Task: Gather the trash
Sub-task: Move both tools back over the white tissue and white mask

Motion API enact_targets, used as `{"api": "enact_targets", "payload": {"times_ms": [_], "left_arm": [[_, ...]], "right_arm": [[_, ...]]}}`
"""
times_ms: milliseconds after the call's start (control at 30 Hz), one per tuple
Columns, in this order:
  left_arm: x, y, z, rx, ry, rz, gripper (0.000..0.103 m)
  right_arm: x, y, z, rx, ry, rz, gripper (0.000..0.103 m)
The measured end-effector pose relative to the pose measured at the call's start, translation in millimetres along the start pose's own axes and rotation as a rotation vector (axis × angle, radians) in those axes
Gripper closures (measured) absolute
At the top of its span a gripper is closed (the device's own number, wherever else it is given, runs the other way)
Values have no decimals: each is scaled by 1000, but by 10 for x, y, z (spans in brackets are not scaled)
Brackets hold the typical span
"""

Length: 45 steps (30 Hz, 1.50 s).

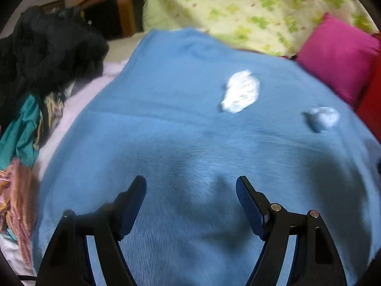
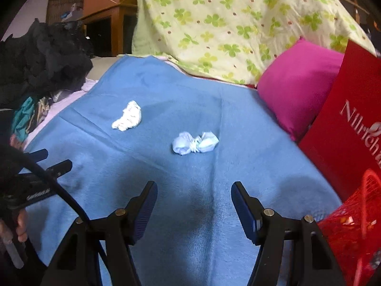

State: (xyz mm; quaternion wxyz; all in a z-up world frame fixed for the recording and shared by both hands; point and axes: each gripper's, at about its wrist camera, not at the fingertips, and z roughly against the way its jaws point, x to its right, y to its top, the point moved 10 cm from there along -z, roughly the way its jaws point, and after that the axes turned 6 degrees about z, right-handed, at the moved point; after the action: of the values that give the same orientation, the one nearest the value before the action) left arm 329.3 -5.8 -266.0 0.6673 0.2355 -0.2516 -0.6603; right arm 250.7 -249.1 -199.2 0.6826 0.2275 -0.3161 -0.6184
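Both grippers are hovering over the blue blanket [image 1: 166, 119], fingers spread, nothing between them: left gripper [image 1: 190, 190], right gripper [image 2: 194, 193]. The white crumpled wad [image 2: 127, 116] and pale blue wad [image 2: 195, 143] are lying apart mid-blanket. Only the right wrist view is showing the red mesh basket [image 2: 352, 228], red bag [image 2: 345, 124] and the hand [image 2: 20, 226] gripping the left tool.

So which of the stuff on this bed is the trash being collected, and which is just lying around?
Part of the job:
white crumpled tissue
pale blue twisted wad
red mesh basket, probably the bin

Just lying about:
blue blanket
pink pillow
clover-print cover
red bag
black clothes pile
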Motion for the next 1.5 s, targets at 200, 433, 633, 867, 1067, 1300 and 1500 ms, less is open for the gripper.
{"api": "enact_targets", "payload": {"times_ms": [200, 433, 633, 867, 1067, 1300, 1500], "left_arm": [[-125, 191, -360, 33, 60, 86, 14], [-197, 196, -456, 12, 133, 84, 0], [-195, 187, -480, 6, 113, 97, 0], [-182, 186, -478, 6, 112, 98, 0], [-185, 185, -481, 5, 111, 99, 0], [-193, 185, -480, 5, 111, 98, 0], [-189, 185, -480, 5, 111, 98, 0]], "right_arm": [[269, -75, -199, -17, 1, -75, 35], [427, -11, -202, 13, 42, -155, 35], [380, 7, -214, 14, 65, -167, 35], [389, 29, -225, 19, 126, -243, 35], [298, 27, -231, 22, 145, -236, 35], [246, 41, -282, 23, 190, -266, 35], [272, 77, -286, 48, 123, -247, 35]]}}
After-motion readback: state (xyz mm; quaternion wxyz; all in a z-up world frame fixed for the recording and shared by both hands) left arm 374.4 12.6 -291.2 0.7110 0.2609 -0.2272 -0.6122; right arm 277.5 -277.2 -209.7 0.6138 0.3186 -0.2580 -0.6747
